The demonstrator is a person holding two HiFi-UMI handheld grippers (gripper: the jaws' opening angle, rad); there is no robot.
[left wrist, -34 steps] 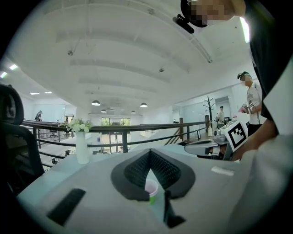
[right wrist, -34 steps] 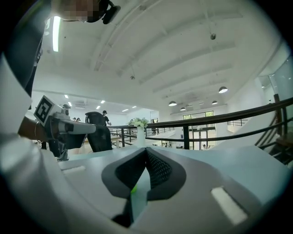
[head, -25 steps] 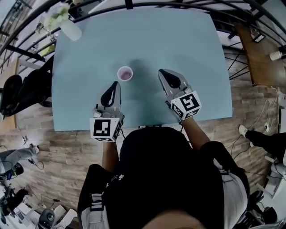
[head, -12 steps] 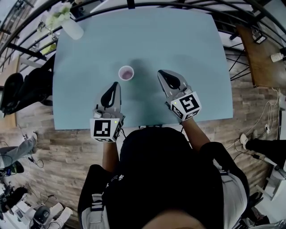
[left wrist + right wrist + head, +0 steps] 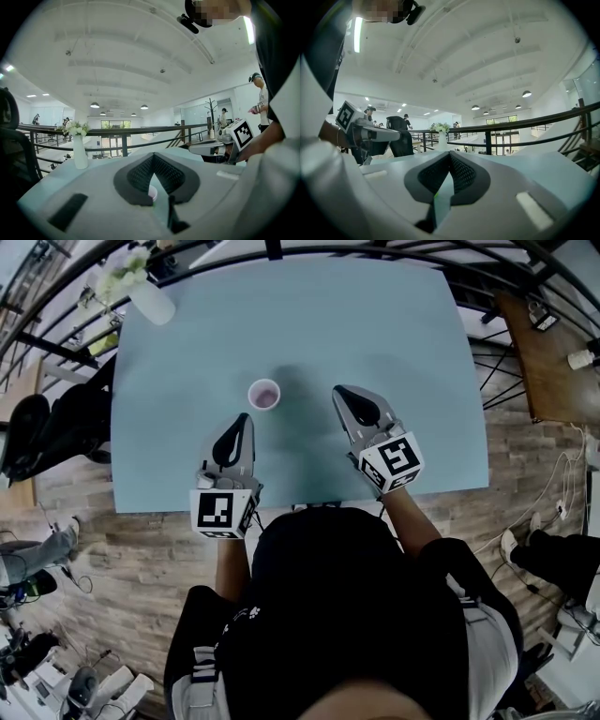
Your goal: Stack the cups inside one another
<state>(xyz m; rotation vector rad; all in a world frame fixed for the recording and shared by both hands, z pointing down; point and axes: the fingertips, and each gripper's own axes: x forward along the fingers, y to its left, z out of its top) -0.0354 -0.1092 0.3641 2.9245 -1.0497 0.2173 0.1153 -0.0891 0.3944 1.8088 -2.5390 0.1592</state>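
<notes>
The blue table (image 5: 375,315) bears a single upright cup (image 5: 263,394), mouth up, well in from the near edge. Both claws sit near that edge, jaws together and empty. The left gripper (image 5: 244,420) is nearer, with the cup just ahead and slightly right. The right gripper (image 5: 341,392) lies farther off, with the cup to its left.

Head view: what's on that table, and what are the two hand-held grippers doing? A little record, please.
table: light blue
cup: one seen, upright, pinkish inside; whether others are nested in it cannot be told
vase: white flowers, far left corner
left hand-held gripper: shut, empty, just short of the cup
right hand-held gripper: shut, empty, right of the cup
</notes>
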